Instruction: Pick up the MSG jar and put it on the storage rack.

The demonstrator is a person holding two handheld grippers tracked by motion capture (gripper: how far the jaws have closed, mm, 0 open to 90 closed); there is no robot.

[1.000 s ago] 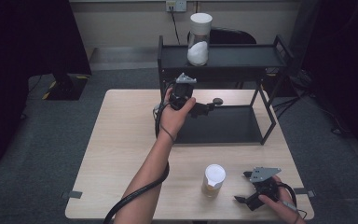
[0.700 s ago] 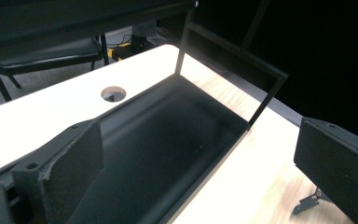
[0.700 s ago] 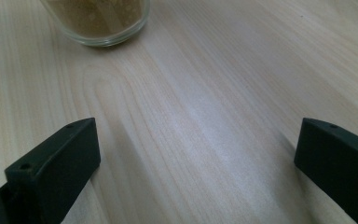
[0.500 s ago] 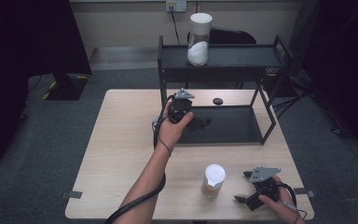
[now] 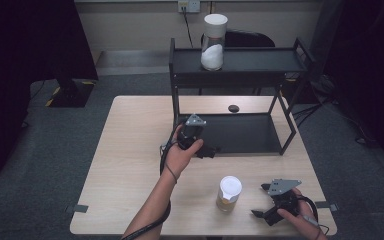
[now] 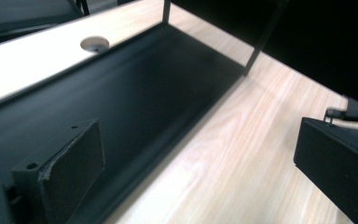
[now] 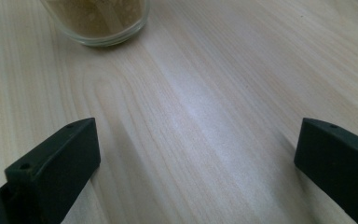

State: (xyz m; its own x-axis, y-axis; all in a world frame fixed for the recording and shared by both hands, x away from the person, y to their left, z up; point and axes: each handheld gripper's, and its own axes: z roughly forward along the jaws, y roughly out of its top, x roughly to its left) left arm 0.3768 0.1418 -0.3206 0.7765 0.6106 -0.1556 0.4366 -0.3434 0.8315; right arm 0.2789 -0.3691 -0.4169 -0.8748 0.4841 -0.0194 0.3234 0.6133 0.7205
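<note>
My left gripper (image 5: 209, 149) hangs open at the front left corner of the black rack (image 5: 285, 131). In the left gripper view its jaws (image 6: 200, 186) stand wide apart, one over the rack's lower shelf (image 6: 144, 93) and one over the wooden table (image 6: 242, 154). Near the table's front right edge my right gripper (image 5: 261, 201) rests open. A glass jar (image 5: 228, 192) with a white lid and tan contents stands just left of it. In the right gripper view the jar's base (image 7: 98, 18) sits ahead of the open jaws (image 7: 191, 172), apart from them.
A tall jar of white powder (image 5: 214, 42) stands on the rack's top shelf (image 5: 260, 60). A round cable hole (image 5: 233, 108) lies in the table behind the rack. Bare tabletop (image 5: 130, 165) stretches to the left. Dark floor surrounds the table.
My left gripper has come down and toward the front, from near the rack's upper left post to the lower shelf's front edge. The right gripper and the jars have stayed put.
</note>
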